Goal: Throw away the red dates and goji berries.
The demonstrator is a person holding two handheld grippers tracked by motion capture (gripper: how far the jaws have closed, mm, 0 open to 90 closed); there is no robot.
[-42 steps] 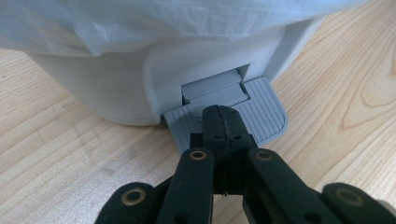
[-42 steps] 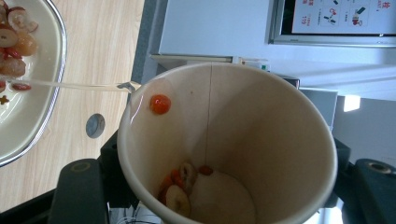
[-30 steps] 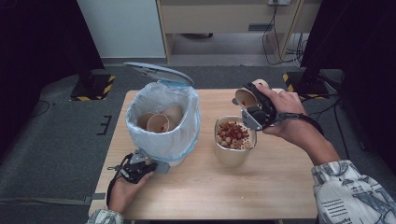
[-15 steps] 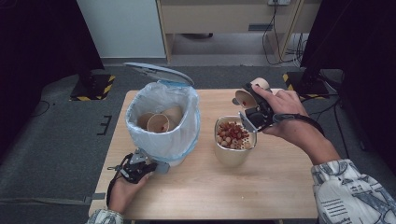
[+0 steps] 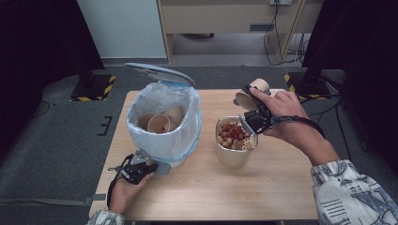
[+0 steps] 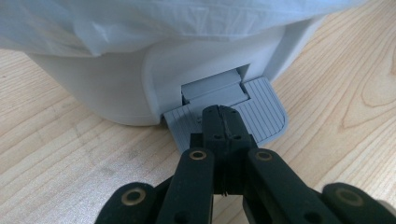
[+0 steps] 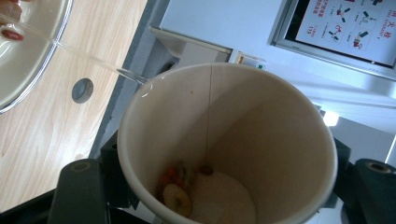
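A white pedal bin (image 5: 165, 149) with a white liner stands at the table's left, its lid (image 5: 159, 74) up and paper cups (image 5: 159, 123) inside. My left gripper (image 5: 141, 168) is shut, with its tips (image 6: 223, 116) resting on the bin's grey pedal (image 6: 266, 109). My right gripper (image 5: 253, 107) is shut on a paper cup (image 5: 251, 91), which is tilted on its side just behind a clear container (image 5: 232, 157) of dried fruit and nuts. In the right gripper view, a few fruit bits lie at the bottom of the paper cup (image 7: 261, 140).
The wooden table (image 5: 281, 187) has bare room in front of and to the right of the container. Its far edge runs close behind the right hand. Dark stands and cables sit on the floor beyond the table.
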